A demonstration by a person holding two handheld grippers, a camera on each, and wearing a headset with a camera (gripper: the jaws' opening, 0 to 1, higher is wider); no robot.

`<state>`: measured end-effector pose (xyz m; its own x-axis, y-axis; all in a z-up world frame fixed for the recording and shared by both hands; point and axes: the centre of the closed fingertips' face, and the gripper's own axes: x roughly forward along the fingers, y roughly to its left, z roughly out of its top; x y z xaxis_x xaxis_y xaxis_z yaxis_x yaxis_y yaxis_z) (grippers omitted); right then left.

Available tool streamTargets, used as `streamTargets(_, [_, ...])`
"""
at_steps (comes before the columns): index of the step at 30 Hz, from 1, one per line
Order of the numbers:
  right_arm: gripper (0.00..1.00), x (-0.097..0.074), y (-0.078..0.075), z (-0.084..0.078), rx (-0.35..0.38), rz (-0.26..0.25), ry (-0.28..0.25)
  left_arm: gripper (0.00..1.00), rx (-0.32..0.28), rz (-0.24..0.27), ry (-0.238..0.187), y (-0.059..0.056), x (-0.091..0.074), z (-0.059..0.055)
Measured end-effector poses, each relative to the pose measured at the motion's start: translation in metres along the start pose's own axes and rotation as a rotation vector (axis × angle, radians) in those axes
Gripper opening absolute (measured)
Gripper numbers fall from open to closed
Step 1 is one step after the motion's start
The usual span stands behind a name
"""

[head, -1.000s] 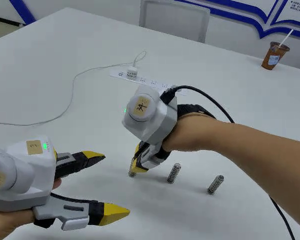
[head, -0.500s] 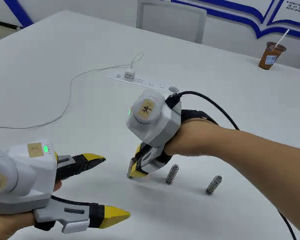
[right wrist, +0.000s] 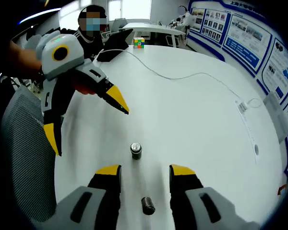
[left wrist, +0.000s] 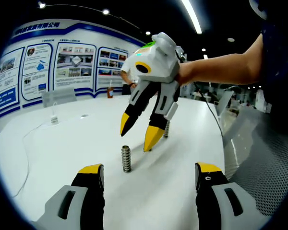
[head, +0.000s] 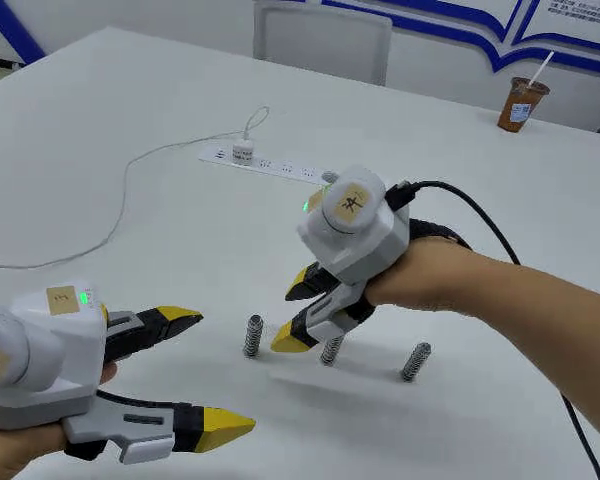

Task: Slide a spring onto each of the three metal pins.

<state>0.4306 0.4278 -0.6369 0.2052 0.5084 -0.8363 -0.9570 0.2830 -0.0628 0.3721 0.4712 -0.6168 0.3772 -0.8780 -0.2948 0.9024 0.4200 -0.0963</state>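
Note:
Three metal springs stand upright on the white table (head: 130, 130): a left spring (head: 253, 335), a middle spring (head: 331, 349) and a right spring (head: 414, 361). My right gripper (head: 285, 320) hangs open just above and between the left and middle springs, touching neither. In the right gripper view its jaws (right wrist: 145, 170) frame the left spring (right wrist: 136, 150) from above, with the middle spring (right wrist: 147, 205) below. My left gripper (head: 220, 372) is open at the near left, with nothing in it. In the left gripper view the left spring (left wrist: 126, 158) stands ahead, under the right gripper (left wrist: 137, 139).
A white power strip (head: 270, 165) with a plug and a long cable lies at the back of the table. A brown drink cup (head: 520, 105) with a straw stands far right, and a chair (head: 320, 40) behind. A colour cube (right wrist: 139, 43) sits on the far side.
My right gripper was shut low around the left spring; it has opened and lifted up and to the right, leaving that spring standing. The left gripper has barely moved.

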Motion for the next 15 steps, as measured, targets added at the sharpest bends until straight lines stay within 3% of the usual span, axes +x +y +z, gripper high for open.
streamTargets(15, [0.58, -0.023, -0.013, -0.02, 0.079, -0.077, -0.082, 0.8, 0.001, 0.002, 0.005, 0.004, 0.0, 0.0])
